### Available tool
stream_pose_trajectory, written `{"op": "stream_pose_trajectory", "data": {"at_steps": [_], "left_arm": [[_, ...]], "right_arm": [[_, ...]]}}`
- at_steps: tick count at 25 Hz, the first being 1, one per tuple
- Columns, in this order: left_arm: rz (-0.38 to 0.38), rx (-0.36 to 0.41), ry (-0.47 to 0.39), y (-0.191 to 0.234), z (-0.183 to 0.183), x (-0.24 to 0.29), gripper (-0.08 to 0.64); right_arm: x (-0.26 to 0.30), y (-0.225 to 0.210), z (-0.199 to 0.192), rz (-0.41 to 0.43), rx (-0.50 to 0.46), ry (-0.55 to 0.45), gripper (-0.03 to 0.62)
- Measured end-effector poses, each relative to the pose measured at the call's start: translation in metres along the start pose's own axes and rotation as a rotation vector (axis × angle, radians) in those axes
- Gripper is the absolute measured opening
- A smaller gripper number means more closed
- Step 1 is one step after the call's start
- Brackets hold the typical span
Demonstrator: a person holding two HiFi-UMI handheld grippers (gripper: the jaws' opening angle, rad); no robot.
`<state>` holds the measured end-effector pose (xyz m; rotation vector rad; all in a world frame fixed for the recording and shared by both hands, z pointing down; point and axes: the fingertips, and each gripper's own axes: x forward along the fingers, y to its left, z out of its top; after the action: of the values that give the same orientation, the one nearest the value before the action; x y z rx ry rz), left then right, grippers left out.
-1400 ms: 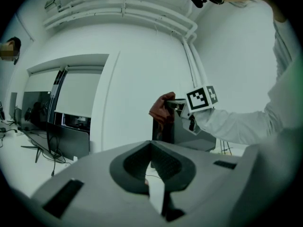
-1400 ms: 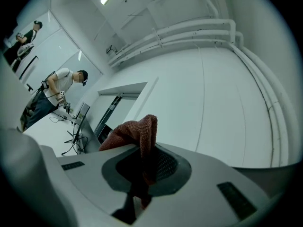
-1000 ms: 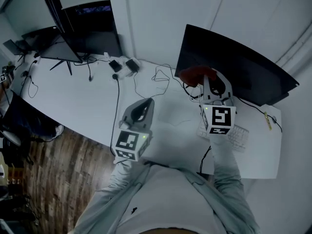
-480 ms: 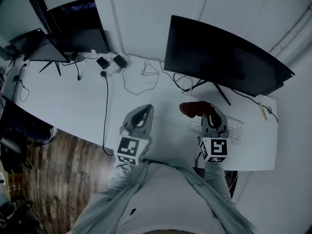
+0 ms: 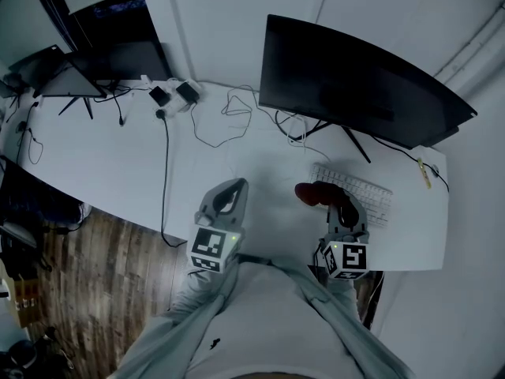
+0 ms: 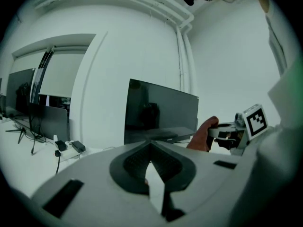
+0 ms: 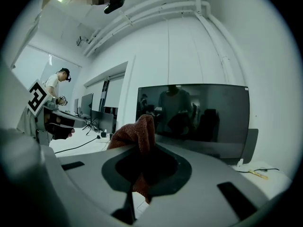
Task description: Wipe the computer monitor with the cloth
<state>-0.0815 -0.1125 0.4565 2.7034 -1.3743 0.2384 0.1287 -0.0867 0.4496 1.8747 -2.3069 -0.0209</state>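
**R tongs loaded, screen not yet touched: slip and scratch are the risks**

Right gripper (image 5: 330, 199) is clamped on the red cloth (image 5: 314, 193), low over the desk (image 5: 102, 156) near my body. The wad bulges out at the tips toward 10 o'clock. Left gripper (image 5: 233, 186) sits at its 9 o'clock, jaws pressed together w/ nothing between them. Monitor (image 5: 355, 85) stands at 12 o'clock, well apart from the cloth, so I judge no wiping is under way right now.

What worries me:
- Cloth looks pinched by one fold only, w/ most of it loose above the jaws. Dragging it across the panel could pull it free.
- The wad sits off to one side of the tips, so if I come in at the wrong angle, bare jaw plastic meets the glass, not fabric.
- Keyboard (image 5: 359, 192) lies just beside the gripper at 2 o'clock, on the way in. A low approach clips it.
- The stand looks thin and cables (image 5: 229, 121) trail near its foot. Pushing hard up high may rock the screen back
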Motion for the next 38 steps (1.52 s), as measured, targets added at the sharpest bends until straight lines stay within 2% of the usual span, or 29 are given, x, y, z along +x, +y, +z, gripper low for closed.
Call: {"op": "stream_pose_trajectory", "data": {"at_steps": [6,17,31,38], "left_arm": [[-0.004,-0.001,0.017,-0.007,-0.007,-0.004,0.02],[-0.02,0.027,0.006,-0.014,-0.002,-0.01,0.02],[-0.007,0.02,-0.001,-0.002,0.0,-0.009,0.02],[-0.022,0.029,0.008,0.003,0.0,-0.003,0.02]], "right_arm": [[-0.013,-0.001,-0.012,-0.008,0.016,0.03,0.037],[-0.022,0.001,-0.006,-0.018,0.012,0.002,0.035],[-0.017,-0.002,-0.008,-0.035,0.046,0.017,0.035],[-0.011,-0.002,-0.007,-0.045,0.027,0.033,0.035]]}}
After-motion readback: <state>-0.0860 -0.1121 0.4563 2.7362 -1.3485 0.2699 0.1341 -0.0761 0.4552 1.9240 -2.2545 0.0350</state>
